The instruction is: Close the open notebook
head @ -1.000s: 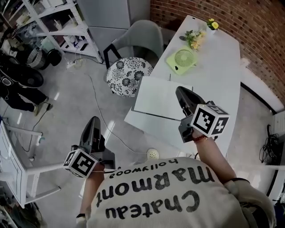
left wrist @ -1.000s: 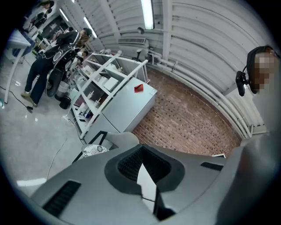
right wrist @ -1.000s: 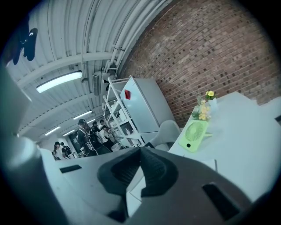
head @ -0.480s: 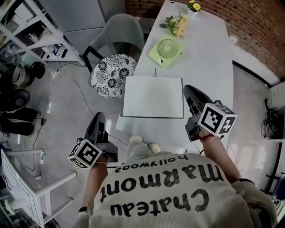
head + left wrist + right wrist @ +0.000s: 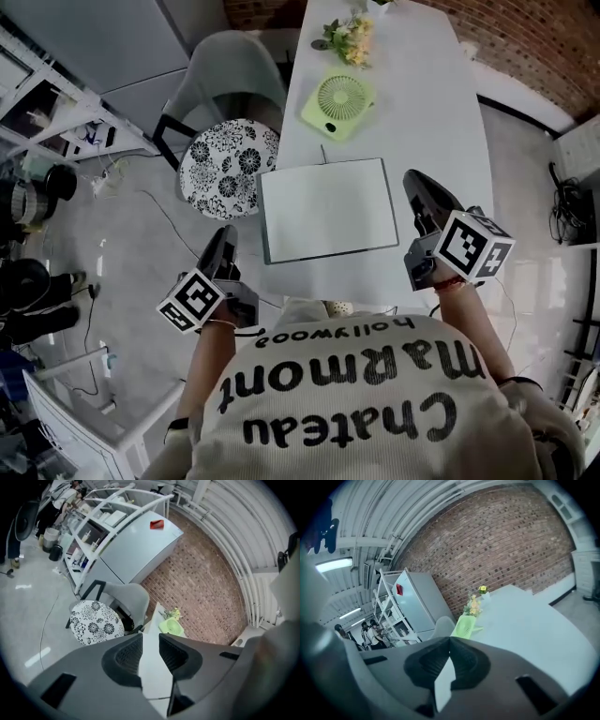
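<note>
- The long white worktop [image 5: 441,112] runs from the person toward 12 o'clock in the head view, with a brick wall along its far side.
- A grey chair [image 5: 230,70] with a black-and-white flowered seat cushion [image 5: 225,169] stands on the floor just beside the worktop's left edge, at 9 to 10 o'clock from the notebook.
- The notebook [image 5: 328,208] lies flat on the near end of the worktop, a blank white face up and its long sides running across. From here I cannot tell whether it is open or closed, and neither tongs touch it.
- The right tongs [image 5: 414,180] hang over the worktop just beside the notebook at 3 o'clock, pointing toward 12. In the right gripper view the tips [image 5: 449,639] are pressed together with nothing caught between them.
- The left tongs [image 5: 225,234] are off the worktop's near left corner, over the floor, at about 8 o'clock from the notebook. Their jaws [image 5: 150,639] are opening, a narrow gap between them and nothing in it.
- A pale green fan [image 5: 337,101] lies on the worktop at 12 o'clock from the notebook, near it but apart.
- A small bunch of flowers [image 5: 345,37] sits beyond the fan, also at 12 o'clock.
</note>
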A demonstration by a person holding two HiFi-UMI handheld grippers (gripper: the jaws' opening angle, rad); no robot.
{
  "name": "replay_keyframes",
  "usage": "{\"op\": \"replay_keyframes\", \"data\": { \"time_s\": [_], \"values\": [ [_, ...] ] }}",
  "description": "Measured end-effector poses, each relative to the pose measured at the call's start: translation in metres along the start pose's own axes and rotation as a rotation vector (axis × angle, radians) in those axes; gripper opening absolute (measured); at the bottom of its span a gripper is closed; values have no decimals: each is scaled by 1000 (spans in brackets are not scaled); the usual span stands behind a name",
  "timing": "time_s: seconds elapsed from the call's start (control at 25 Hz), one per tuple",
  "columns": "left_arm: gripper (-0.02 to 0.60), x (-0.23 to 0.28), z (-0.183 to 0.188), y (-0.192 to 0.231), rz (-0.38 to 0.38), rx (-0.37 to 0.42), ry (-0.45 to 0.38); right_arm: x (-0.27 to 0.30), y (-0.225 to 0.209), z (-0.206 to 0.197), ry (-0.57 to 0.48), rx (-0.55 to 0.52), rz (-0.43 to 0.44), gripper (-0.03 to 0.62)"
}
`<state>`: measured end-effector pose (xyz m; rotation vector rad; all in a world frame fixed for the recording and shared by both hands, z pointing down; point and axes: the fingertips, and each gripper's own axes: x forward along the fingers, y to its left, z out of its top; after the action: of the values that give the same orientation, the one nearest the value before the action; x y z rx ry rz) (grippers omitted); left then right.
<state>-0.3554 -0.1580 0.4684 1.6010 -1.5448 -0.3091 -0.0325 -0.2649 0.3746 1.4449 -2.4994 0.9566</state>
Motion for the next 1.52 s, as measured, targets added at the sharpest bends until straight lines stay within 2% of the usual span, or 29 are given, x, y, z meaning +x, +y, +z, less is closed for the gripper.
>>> {"op": "replay_keyframes", "data": {
  "time_s": [0.16,0.36,0.44,0.56,0.68,0.88,1.04,1.24,1.4,1.52],
  "values": [
    [112,26,-5,11,-31,-26,85,3,-7,-3,-9,21,-57,3],
    [188,62,-29,17,-92,-73,243,5,-18,-10,-6,41,-125,3],
    [201,72,-42,19,-100,-55,316,2,-23,-13,-8,51,-153,3],
    [221,84,-59,19,-92,11,421,-3,-29,-16,-14,67,-189,3],
    [222,93,-69,23,-70,70,483,-7,-33,-18,-18,81,-219,3],
    [222,101,-78,28,-43,133,536,-18,-37,-21,-36,114,-257,3],
    [222,103,-88,32,-42,143,588,-22,-38,-24,-46,123,-282,3],
    [208,106,-91,30,-69,183,619,-30,-38,-30,-60,136,-310,3],
    [153,106,-91,23,-105,206,634,-38,-34,-34,-74,142,-334,3],
    [137,106,-90,23,-105,224,629,-43,-31,-39,-87,154,-353,3]
  ]
}}
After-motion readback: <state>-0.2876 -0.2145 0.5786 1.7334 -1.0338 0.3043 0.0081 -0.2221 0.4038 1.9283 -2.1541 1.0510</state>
